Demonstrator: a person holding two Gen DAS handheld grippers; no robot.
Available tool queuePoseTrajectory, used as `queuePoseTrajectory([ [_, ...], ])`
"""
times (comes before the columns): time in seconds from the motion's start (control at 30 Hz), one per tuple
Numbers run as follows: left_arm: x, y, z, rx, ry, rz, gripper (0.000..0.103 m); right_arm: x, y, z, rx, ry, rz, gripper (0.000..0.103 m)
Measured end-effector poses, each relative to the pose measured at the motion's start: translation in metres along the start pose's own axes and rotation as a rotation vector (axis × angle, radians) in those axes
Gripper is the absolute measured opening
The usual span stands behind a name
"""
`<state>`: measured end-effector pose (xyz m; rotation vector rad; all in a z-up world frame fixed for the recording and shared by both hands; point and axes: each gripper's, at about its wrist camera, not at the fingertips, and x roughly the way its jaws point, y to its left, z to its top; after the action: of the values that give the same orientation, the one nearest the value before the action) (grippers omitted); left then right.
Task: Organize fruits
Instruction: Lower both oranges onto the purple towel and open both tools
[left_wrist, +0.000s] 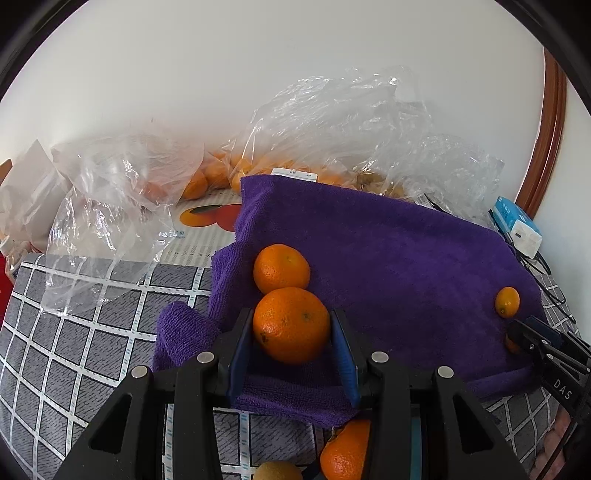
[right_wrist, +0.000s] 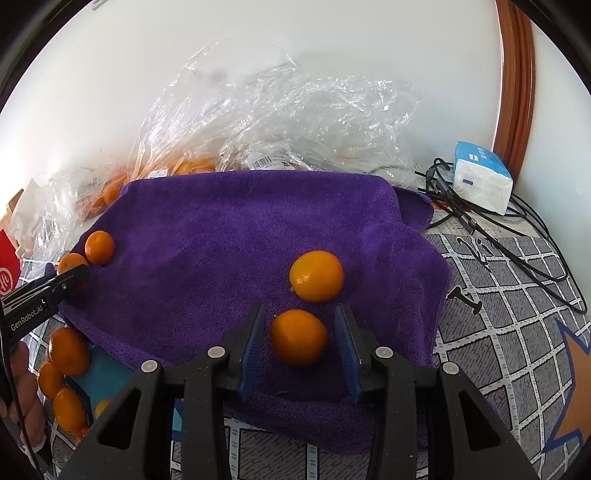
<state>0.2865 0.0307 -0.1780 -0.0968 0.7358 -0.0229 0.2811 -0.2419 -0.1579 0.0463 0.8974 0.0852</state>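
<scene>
A large mandarin (left_wrist: 291, 325) sits pinched between the blue pads of the left gripper (left_wrist: 291, 332) at the near left of the purple towel (left_wrist: 388, 251), touching a second mandarin (left_wrist: 281, 268) just beyond it. At the towel's near right, a small orange fruit (right_wrist: 298, 336) lies between the fingers of the right gripper (right_wrist: 299, 339), whose jaws stand slightly spread with a gap on each side. Another small fruit (right_wrist: 316, 276) rests just beyond. Clear plastic bags (right_wrist: 280, 122) of fruit lie against the far wall.
</scene>
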Motion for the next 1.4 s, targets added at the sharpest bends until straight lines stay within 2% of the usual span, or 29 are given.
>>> queuePoseTrajectory([
  [0.27, 0.0, 0.001, 0.001, 0.0, -0.002, -0.005, 0.04, -0.007, 0.002, 0.0, -0.012, -0.035, -0.018, 0.053],
  [0.33, -0.001, 0.001, 0.001, -0.006, -0.002, -0.02, 0.044, -0.008, 0.002, -0.001, -0.018, -0.043, -0.02, 0.054],
  [0.6, -0.012, -0.001, 0.001, -0.01, -0.041, -0.037, 0.055, -0.012, 0.002, -0.001, -0.008, -0.07, -0.024, 0.055],
  [0.93, -0.022, 0.008, 0.004, -0.066, -0.083, -0.051, 0.058, -0.021, 0.004, -0.002, -0.014, -0.117, -0.022, 0.055],
  [1.23, -0.022, 0.009, 0.005, -0.085, -0.088, -0.048, 0.058, -0.023, 0.003, -0.001, 0.004, -0.132, -0.025, 0.055],
  [1.4, -0.023, 0.009, 0.005, -0.094, -0.087, -0.046, 0.059, -0.02, 0.0, 0.001, 0.015, -0.102, -0.019, 0.055],
])
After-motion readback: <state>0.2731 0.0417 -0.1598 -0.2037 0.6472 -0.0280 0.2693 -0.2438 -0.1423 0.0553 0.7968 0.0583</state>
